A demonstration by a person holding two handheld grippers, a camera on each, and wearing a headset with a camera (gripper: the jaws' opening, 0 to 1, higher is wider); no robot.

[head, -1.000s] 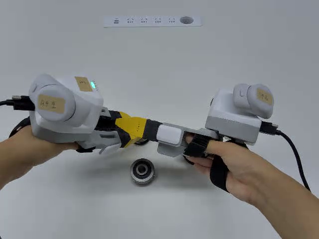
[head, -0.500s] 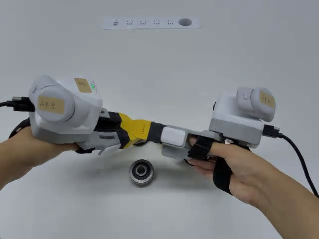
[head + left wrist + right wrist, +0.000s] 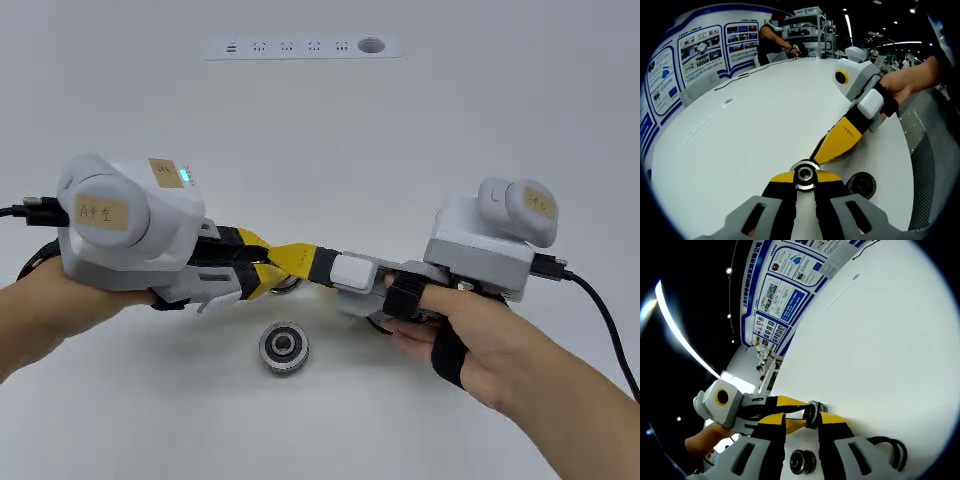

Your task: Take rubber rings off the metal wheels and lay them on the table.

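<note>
My left gripper point(image 3: 805, 181) is shut on a small metal wheel point(image 3: 805, 175) with a black rubber ring around it, held just above the white table. My right gripper point(image 3: 284, 259) comes in from the right, and its yellow jaws are closed together on the rim of that wheel point(image 3: 287, 284), pinching the rubber ring. In the right gripper view the same wheel point(image 3: 813, 413) sits at the tips of my right gripper point(image 3: 809, 420). A second wheel point(image 3: 285, 347) with its ring on lies flat on the table below the jaws. A loose black ring point(image 3: 888, 447) lies by my right hand.
A white power strip point(image 3: 303, 46) lies at the far edge of the table point(image 3: 320, 150). Cables trail from both grippers off the left and right sides. Shelves and a person stand far off in the left gripper view.
My right gripper has drawn back a little to the right, away from the left gripper, so more of its yellow jaws shows. The left gripper and the wheel on the table have stayed put.
</note>
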